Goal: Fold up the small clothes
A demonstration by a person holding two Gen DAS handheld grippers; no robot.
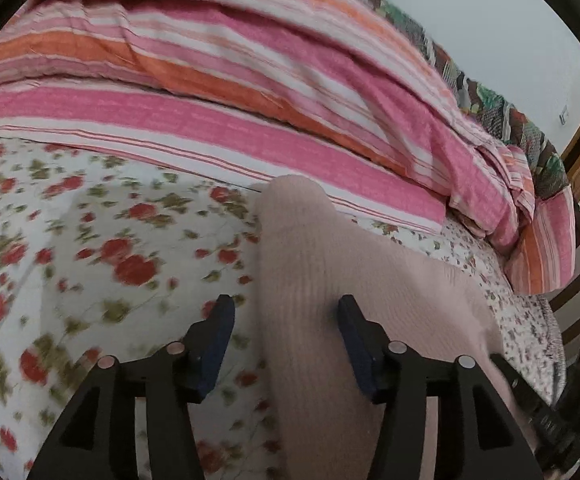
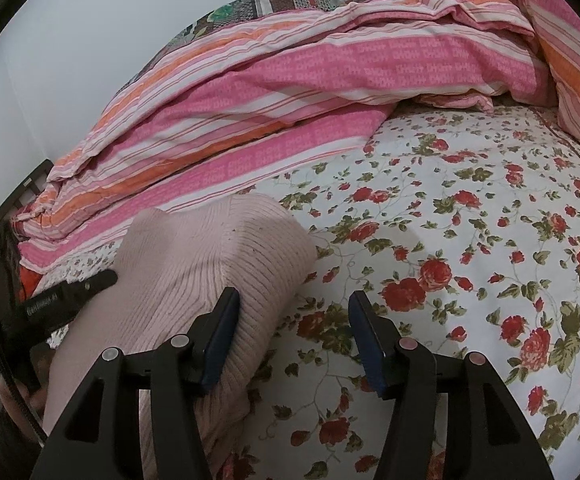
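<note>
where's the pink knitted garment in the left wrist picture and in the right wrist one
Left wrist: the pink knitted garment fills the lower centre-right, running up between the left gripper fingers.
Right wrist: it lies lower left, beside the right gripper.
Shared landmark: the pink striped duvet behind it.

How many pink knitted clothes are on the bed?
1. The pink ribbed knit garment lies on the floral bedsheet, beside the striped quilt. More may be hidden under it.
</note>
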